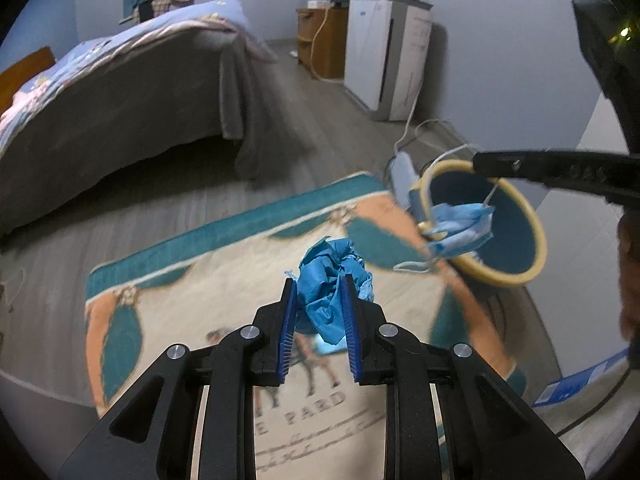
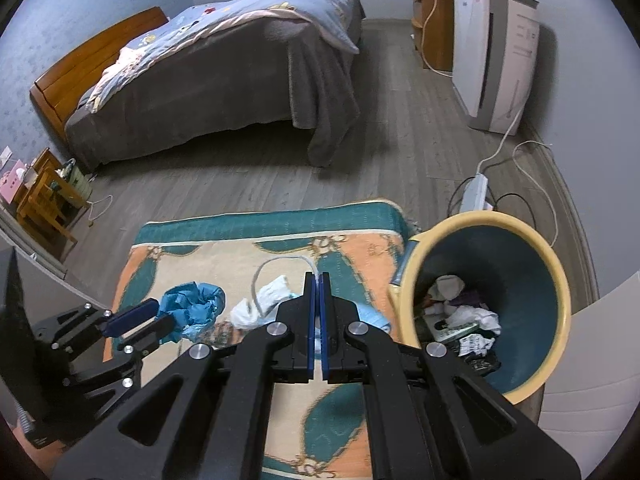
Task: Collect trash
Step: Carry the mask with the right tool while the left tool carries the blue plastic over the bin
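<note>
1. The left tool (image 1: 319,280) clamps a crumpled blue wad (image 1: 332,280) above the patterned rug (image 1: 200,280).
2. The right tool (image 2: 319,278), its jaws nearly touching, pinches the ear loop of a blue face mask (image 1: 460,228).
3. The mask dangles over the rim of a yellow-rimmed bin (image 2: 560,280) at 3 o'clock, which contains trash.

a bed (image 2: 224,80) with a grey cover stands on the wood floor (image 2: 400,128), a patterned rug (image 2: 224,248) lying near it.

Rug (image 1: 240,280) lettering partly behind gripper (image 1: 319,280)
</note>
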